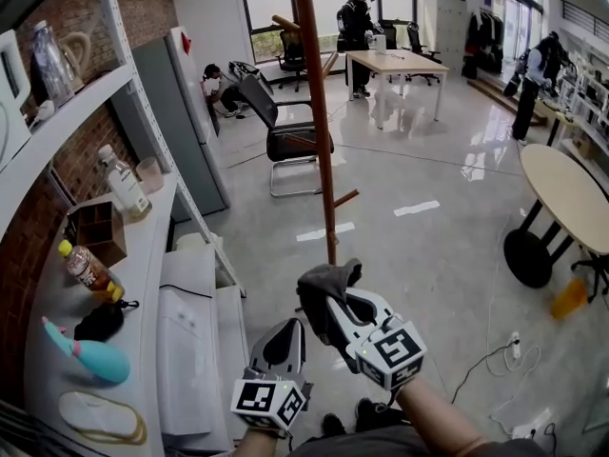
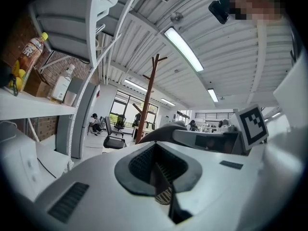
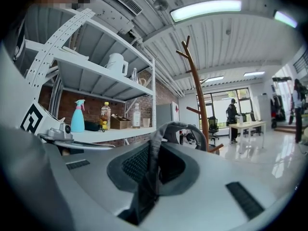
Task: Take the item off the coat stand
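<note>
The brown wooden coat stand (image 1: 319, 112) rises from the floor ahead of me, and its pegs in view are bare. A dark grey cloth item (image 1: 328, 288) hangs in my right gripper (image 1: 325, 305), which is shut on it, low and just in front of the stand's foot. In the right gripper view the cloth (image 3: 155, 143) runs up between the closed jaws of the right gripper (image 3: 151, 170), with the stand (image 3: 197, 95) beyond. My left gripper (image 1: 284, 339) sits beside the right one, to its left, shut with nothing held. Its own view shows the left gripper (image 2: 156, 170) with jaws together.
A white shelf unit (image 1: 143, 255) with bottles, a blue spray bottle (image 1: 86, 352) and a small box runs along the brick wall at left. A black office chair (image 1: 290, 141) stands behind the stand. A round table (image 1: 571, 193) is at right; cables (image 1: 495, 360) lie on the floor. People stand at the back.
</note>
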### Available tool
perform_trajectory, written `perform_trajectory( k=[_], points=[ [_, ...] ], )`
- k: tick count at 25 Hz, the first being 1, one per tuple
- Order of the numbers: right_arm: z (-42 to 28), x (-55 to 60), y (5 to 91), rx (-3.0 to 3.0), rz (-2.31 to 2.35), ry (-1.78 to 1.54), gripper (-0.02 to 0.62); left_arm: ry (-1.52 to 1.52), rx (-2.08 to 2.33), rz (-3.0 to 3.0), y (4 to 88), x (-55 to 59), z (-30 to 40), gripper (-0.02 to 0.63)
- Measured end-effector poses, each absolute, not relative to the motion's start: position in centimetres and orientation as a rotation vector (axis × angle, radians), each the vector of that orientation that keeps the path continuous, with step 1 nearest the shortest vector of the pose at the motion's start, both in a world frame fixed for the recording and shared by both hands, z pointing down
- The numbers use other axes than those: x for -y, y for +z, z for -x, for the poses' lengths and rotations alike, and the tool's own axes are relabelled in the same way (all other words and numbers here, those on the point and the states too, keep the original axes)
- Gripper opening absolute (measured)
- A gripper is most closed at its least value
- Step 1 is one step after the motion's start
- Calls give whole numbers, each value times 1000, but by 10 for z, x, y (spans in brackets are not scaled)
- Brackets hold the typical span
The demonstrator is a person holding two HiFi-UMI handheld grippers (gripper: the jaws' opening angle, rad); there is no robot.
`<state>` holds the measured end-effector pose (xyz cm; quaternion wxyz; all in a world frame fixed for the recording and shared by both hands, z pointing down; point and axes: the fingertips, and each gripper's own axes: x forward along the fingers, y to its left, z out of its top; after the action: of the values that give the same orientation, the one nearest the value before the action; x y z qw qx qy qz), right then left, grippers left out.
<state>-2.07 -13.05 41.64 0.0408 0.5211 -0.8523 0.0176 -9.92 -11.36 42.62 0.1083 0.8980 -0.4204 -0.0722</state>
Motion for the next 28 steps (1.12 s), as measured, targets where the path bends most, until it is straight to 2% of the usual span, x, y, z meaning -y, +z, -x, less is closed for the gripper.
perform_trajectory(
  k=[9,28],
  points=[
    [17,123,409,2656,-1543,8,35,-232,1272,-2640,420,108,89,8],
    [-64,56,420,2673,-1551,89,35,-183,1311,-2642,418,42,19,8]
  ],
)
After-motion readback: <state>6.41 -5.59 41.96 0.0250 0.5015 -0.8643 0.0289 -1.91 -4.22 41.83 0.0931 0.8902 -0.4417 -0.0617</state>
